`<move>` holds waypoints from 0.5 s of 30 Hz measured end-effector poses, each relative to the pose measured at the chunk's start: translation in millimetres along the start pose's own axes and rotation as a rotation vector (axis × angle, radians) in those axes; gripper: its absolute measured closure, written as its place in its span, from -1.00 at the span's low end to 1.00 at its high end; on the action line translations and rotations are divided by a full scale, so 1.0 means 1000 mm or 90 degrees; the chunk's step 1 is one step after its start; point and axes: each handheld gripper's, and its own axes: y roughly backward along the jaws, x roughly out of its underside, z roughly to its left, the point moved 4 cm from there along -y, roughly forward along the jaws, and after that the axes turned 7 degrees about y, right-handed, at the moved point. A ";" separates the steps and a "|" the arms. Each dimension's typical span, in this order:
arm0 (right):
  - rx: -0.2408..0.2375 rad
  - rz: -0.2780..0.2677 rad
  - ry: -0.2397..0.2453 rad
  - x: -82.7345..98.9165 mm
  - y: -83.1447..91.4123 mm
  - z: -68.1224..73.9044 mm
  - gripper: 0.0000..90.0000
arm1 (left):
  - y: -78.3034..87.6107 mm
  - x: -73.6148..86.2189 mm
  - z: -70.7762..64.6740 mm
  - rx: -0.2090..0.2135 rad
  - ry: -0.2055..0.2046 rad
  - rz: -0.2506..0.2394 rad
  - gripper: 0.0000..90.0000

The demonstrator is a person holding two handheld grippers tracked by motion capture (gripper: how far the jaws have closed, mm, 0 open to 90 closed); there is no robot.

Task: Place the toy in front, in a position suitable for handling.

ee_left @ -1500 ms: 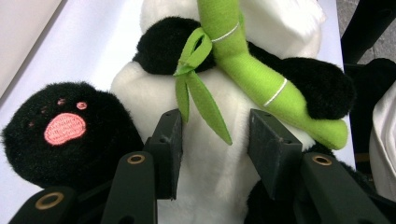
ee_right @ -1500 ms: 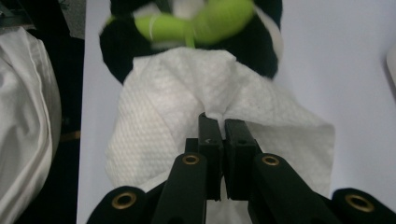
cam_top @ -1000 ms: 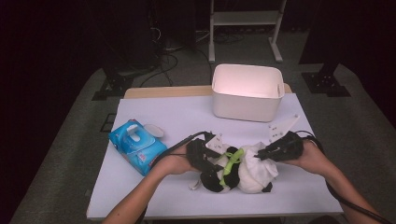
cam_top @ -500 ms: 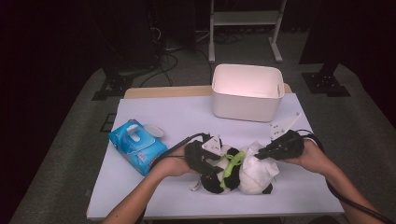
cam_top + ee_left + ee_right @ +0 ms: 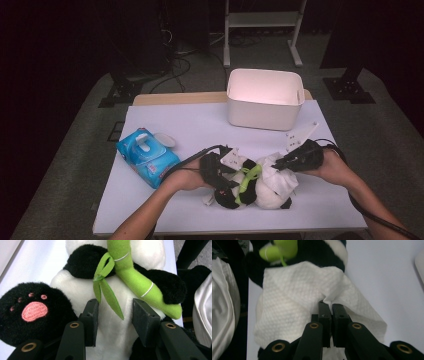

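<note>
A black-and-white panda plush (image 5: 235, 195) lies on the white table (image 5: 200, 120) with a green bamboo stalk (image 5: 135, 277) held across its chest. My left gripper (image 5: 220, 175) presses its jaws into the white belly (image 5: 72, 287) from both sides, next to a black paw (image 5: 33, 311) with a pink pad. A white wipe (image 5: 294, 305) is draped over the plush's head end (image 5: 277, 182). My right gripper (image 5: 329, 306), coming in from the right (image 5: 280, 164), is shut on a fold of that wipe.
A white plastic bin (image 5: 265, 100) stands at the back of the table. A blue pack of wipes (image 5: 147, 155) with its lid flipped open lies to the left. A person's forearms come in from the front edge.
</note>
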 end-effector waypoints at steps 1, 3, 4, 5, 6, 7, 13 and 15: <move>-0.013 -0.005 0.003 -0.006 -0.002 0.000 0.92 | 0.000 0.000 -0.001 -0.002 0.000 -0.001 0.26; -0.016 0.005 0.023 -0.015 -0.008 0.001 0.92 | 0.000 0.001 -0.001 -0.004 0.000 0.001 0.26; -0.015 0.008 0.032 -0.019 -0.010 0.001 0.92 | 0.000 0.002 0.000 -0.003 0.000 0.001 0.26; -0.018 0.007 0.031 -0.020 -0.010 0.001 0.92 | 0.000 0.002 0.000 -0.003 0.000 0.001 0.26; -0.022 0.004 0.029 -0.021 -0.010 0.000 0.92 | 0.000 0.002 -0.001 0.000 0.003 -0.005 0.26; -0.022 0.004 0.029 -0.021 -0.010 0.000 0.92 | 0.000 0.002 -0.001 0.000 0.003 -0.005 0.26; -0.016 -0.010 -0.004 0.000 -0.003 0.000 0.92 | 0.001 0.003 -0.002 0.003 0.003 -0.008 0.26; -0.010 -0.017 -0.032 0.018 0.002 0.001 0.92 | 0.001 0.003 -0.002 0.001 0.002 -0.006 0.26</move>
